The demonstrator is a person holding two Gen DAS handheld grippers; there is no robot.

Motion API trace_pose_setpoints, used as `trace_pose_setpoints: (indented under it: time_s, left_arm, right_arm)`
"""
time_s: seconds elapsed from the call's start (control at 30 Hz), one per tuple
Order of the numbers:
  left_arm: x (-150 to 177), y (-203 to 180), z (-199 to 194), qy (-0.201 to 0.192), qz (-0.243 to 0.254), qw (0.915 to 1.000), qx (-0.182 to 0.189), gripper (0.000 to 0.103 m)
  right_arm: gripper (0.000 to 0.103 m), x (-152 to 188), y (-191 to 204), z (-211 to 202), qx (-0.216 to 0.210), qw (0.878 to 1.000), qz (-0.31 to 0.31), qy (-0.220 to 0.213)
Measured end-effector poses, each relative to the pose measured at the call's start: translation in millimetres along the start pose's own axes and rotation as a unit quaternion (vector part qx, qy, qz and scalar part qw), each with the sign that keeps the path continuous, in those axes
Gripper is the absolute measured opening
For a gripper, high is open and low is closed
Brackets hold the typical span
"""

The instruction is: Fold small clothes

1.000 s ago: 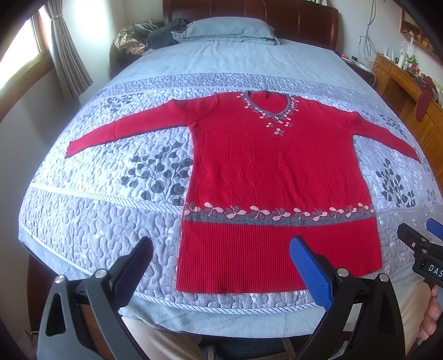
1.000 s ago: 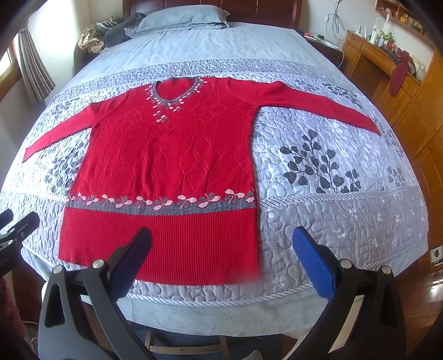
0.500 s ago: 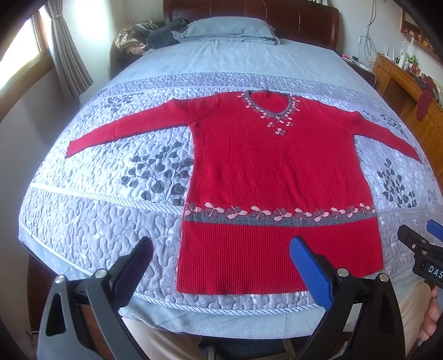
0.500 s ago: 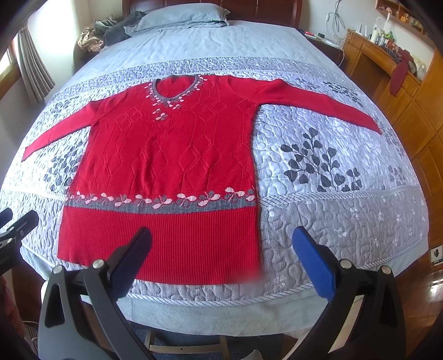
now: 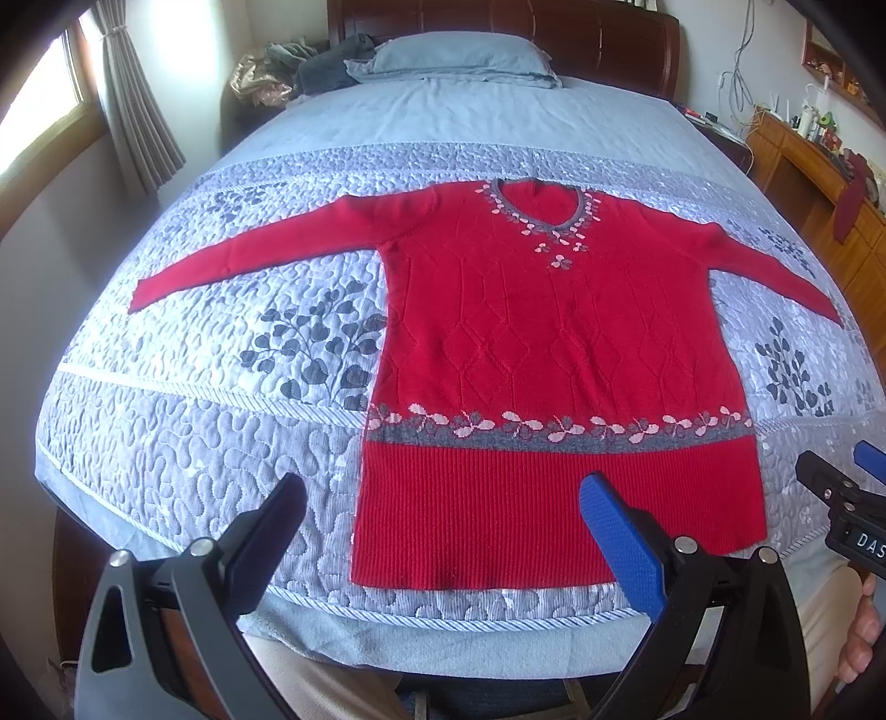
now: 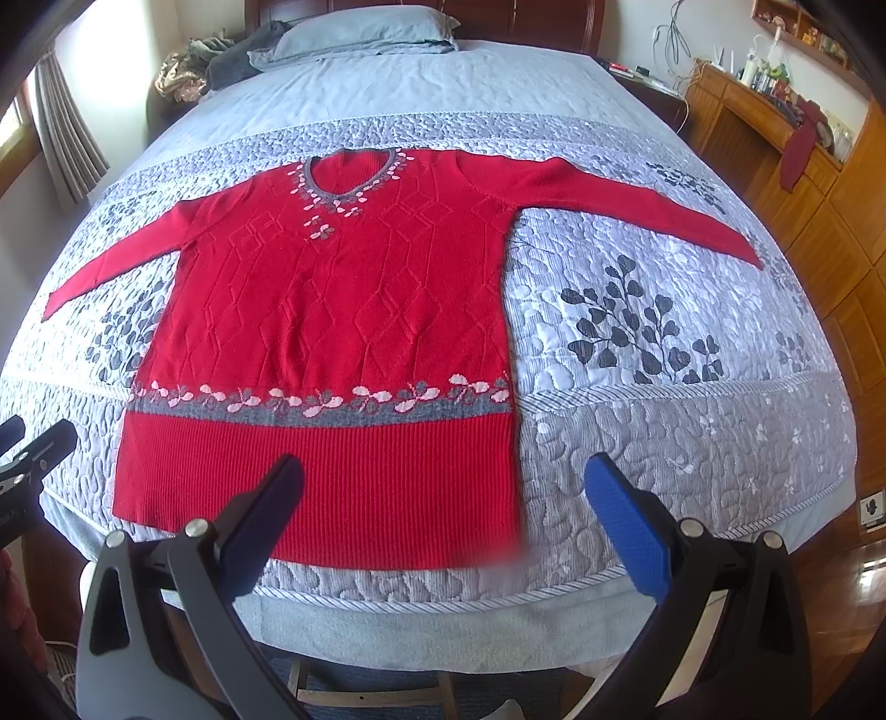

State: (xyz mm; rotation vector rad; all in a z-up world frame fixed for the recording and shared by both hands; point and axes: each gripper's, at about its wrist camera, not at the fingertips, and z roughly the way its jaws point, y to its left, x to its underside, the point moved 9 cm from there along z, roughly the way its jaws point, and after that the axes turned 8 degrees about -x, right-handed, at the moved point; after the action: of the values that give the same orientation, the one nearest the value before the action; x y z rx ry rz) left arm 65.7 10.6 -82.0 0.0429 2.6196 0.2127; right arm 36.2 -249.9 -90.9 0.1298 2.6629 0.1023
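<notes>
Red knit, that is what we see first: a long-sleeved sweater (image 5: 554, 354) lies flat and face up on the bed (image 5: 476, 116), both sleeves stretched out sideways, its neck toward the headboard and its ribbed hem close to the near edge; a grey band with pale pink flowers runs across the body above the ribbing, and the same trim rings the neckline; the garment is unfolded, with no crease laid in it. Under it we see a quilted grey-blue bedspread (image 5: 183, 432) printed with dark leafy sprigs, edged by a twisted cord along the foot of the bed.

Our left gripper (image 5: 443, 526) hangs just off the bed's near edge, in line with the sweater's left hem corner, jaws spread wide with nothing between them; our right gripper (image 6: 446, 520) hangs the same way off the right hem corner, wide apart and empty too; neither touches the cloth. Each one shows at the edge of the other's view.

Further out we see a blue-grey pillow (image 5: 459, 55) at the dark wooden headboard (image 5: 609, 39), a heap of crumpled clothes (image 5: 299, 66) beside it, a curtain (image 5: 138, 105) by the window on the left, and a wooden cabinet (image 6: 775, 133) on the right carrying small bottles, with a dark red cloth (image 6: 800, 144) draped over its front.
</notes>
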Motion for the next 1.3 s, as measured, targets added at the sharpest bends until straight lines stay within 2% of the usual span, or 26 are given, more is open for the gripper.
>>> trace_pose_setpoints:
  time_s: [0.63, 1.03, 1.13, 1.23, 1.3]
  left_arm:
    - [0.0, 0.6, 1.1, 0.001, 0.000, 1.0000, 0.000, 0.099]
    - [-3.1, -4.6, 16.1, 0.010, 0.005, 0.9999, -0.001, 0.099]
    - [-11.0, -12.7, 30.1, 0.021, 0.006, 0.9998, 0.000, 0.099]
    - [-32.4, -32.7, 46.9, 0.033, 0.010, 0.9994, 0.008, 0.099]
    - [-58.2, -56.4, 56.1, 0.023, 0.028, 0.9993, 0.003, 0.099]
  right_arm:
    - [0.100, 0.4, -0.2, 4.9, 0.002, 1.000, -0.001, 0.005]
    - [0.100, -1.6, -6.1, 19.5, 0.001, 1.000, 0.000, 0.016]
    - [0.100, -9.0, -15.9, 25.4, -0.008, 1.000, 0.002, 0.017]
    - [0.100, -31.3, -51.5, 29.9, 0.000, 1.000, 0.017, 0.008]
    - [0.100, -53.0, -92.9, 35.4, 0.006, 0.999, 0.043, 0.007]
